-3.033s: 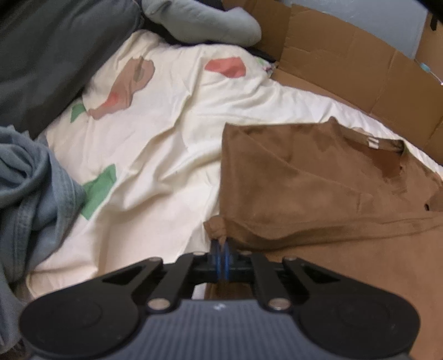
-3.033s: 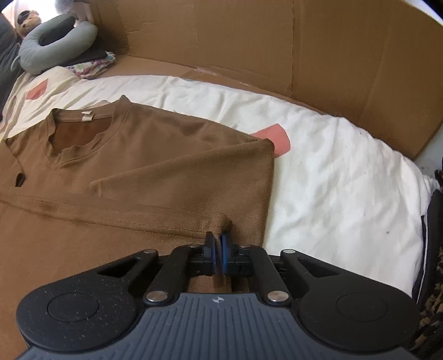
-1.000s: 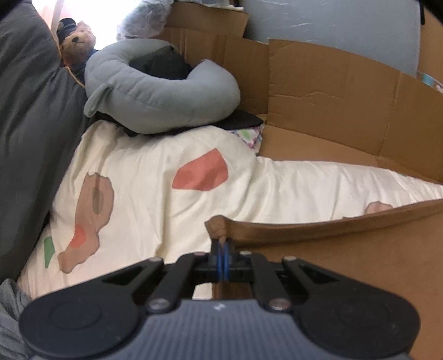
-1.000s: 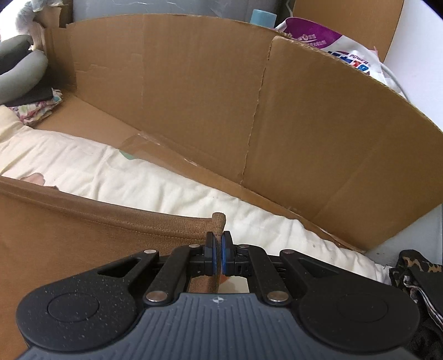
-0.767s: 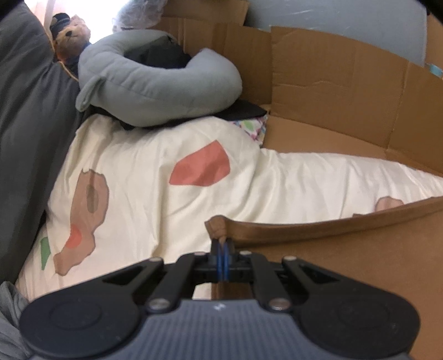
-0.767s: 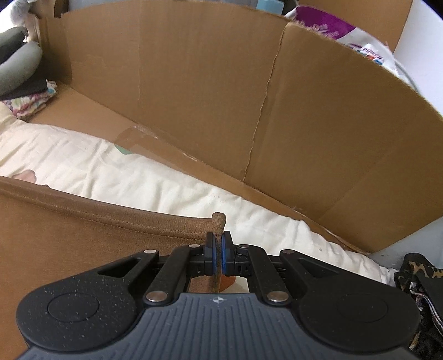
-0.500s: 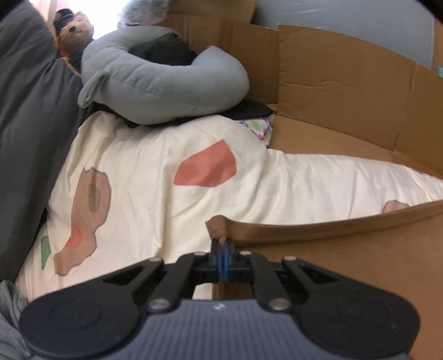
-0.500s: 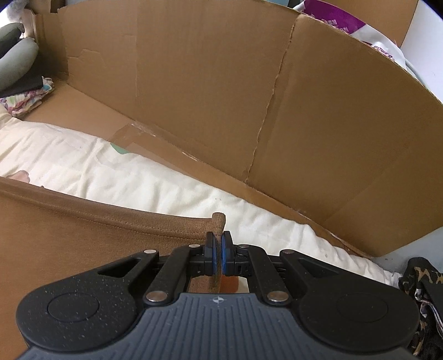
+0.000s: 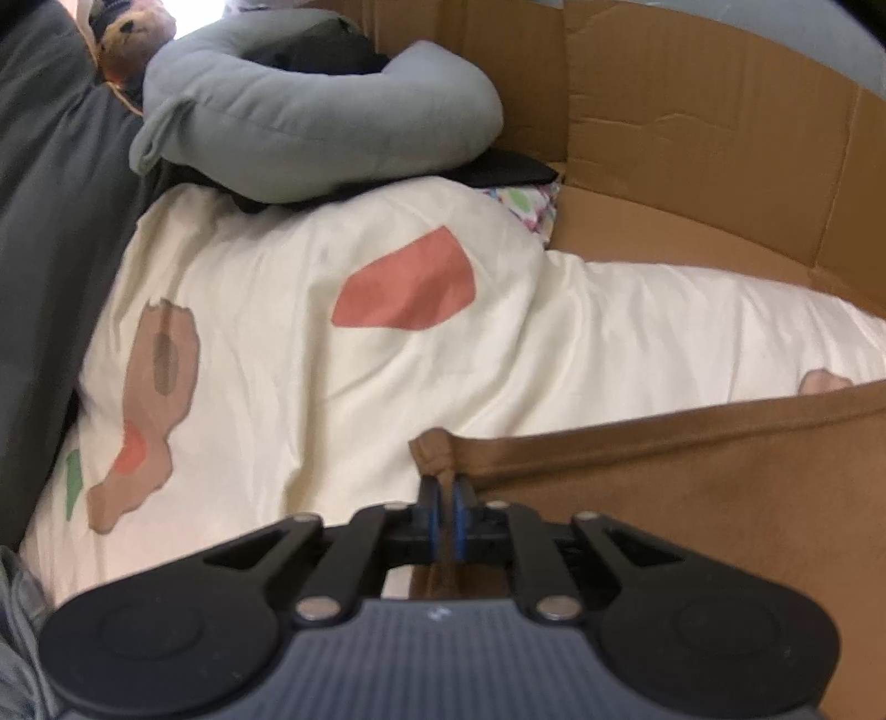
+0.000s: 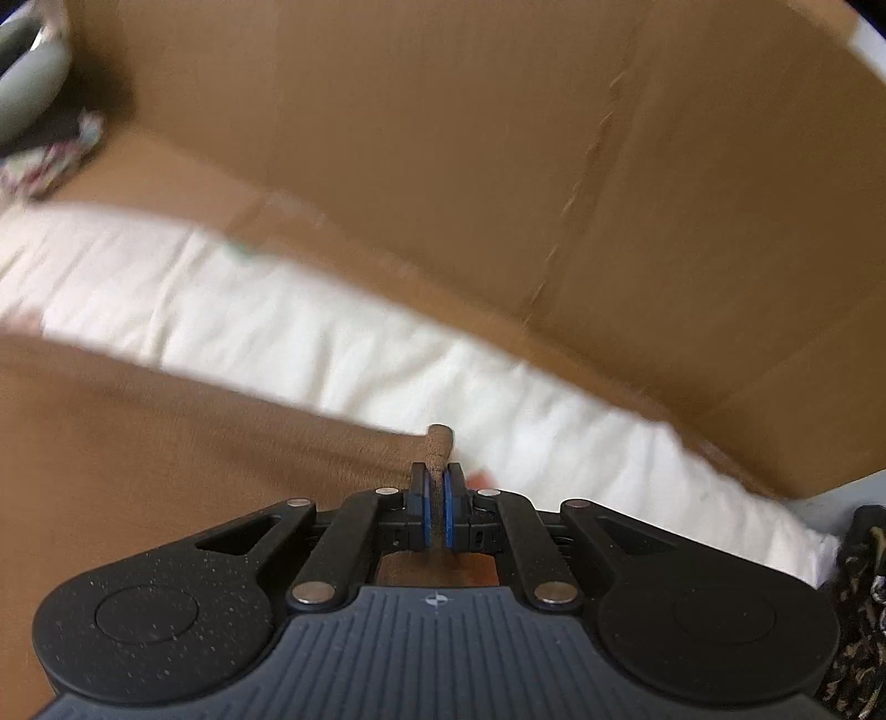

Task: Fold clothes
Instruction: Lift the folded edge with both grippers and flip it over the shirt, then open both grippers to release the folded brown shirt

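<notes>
Cardboard walls (image 10: 443, 138) fill most of the right wrist view, nearer and more blurred than a second ago, and the purple-printed bag that showed above their top edge is now out of sight; no writing can be read in either view. Beneath them lies a cream duvet (image 9: 310, 387) with red, brown and green patches. Across it stretches the brown T-shirt (image 9: 692, 498), its folded edge held taut between the two grippers and closer to the bedding than in the earlier frames.

At the head of the bed a grey U-shaped pillow (image 9: 310, 127) rests on a dark folded item, with a teddy bear (image 9: 130, 33) behind it and a dark grey blanket (image 9: 50, 249) along the left side. A leopard-print cloth (image 10: 858, 598) sits at the right edge.

The left gripper (image 9: 443, 498) has just been opening: a narrow gap now shows between its blue pads, with the bunched corner of the T-shirt between them. The right gripper (image 10: 436, 498) has its blue pads almost together, pinching the other corner, which pokes up as a small roll beyond the fingertips.
</notes>
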`<state>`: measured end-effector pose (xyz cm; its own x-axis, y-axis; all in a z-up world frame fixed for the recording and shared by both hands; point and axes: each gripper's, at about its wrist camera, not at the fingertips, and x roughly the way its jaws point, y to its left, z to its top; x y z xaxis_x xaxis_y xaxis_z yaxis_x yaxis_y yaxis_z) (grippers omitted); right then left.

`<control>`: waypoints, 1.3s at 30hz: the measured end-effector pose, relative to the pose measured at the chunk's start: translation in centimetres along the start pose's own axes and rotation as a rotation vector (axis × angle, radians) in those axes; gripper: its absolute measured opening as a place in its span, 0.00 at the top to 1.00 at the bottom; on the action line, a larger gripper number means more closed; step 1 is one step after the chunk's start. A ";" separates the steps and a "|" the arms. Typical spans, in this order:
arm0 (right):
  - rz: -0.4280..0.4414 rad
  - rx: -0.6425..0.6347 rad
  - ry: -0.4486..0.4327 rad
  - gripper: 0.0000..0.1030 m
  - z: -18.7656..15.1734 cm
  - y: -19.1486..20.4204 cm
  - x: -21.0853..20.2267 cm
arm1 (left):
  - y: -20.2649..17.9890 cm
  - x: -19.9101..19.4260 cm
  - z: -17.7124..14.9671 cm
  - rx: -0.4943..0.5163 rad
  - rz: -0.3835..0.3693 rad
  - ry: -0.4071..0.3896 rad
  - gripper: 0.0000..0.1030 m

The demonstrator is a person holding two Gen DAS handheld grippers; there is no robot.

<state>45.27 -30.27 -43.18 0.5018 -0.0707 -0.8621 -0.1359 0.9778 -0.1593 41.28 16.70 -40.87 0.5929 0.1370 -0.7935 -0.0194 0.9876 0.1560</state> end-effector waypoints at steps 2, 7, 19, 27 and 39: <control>-0.006 -0.001 -0.012 0.83 -0.2 -0.1 -1.2 | -0.1 -0.9 -0.4 0.014 -0.004 -0.002 0.81; 0.041 -0.039 -0.028 0.71 -1.7 0.1 -4.4 | -0.2 -3.5 -1.6 0.007 -0.019 -0.021 0.72; 0.182 0.081 -0.047 0.59 -7.2 -0.7 -11.4 | -3.1 -9.1 -4.4 0.021 -0.075 -0.024 0.56; 0.235 0.136 -0.080 0.58 -11.4 -2.1 -16.6 | -7.4 -12.4 -5.4 -0.002 -0.125 -0.028 0.49; 0.275 0.222 -0.154 0.57 -15.4 -2.2 -19.2 | -13.4 -16.7 -8.0 0.140 -0.248 0.037 0.43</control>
<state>22.74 -34.11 -33.66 0.5968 0.2137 -0.7734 -0.1032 0.9763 0.1901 25.18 1.82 -34.46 0.5356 -0.1017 -0.8383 0.2355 0.9713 0.0326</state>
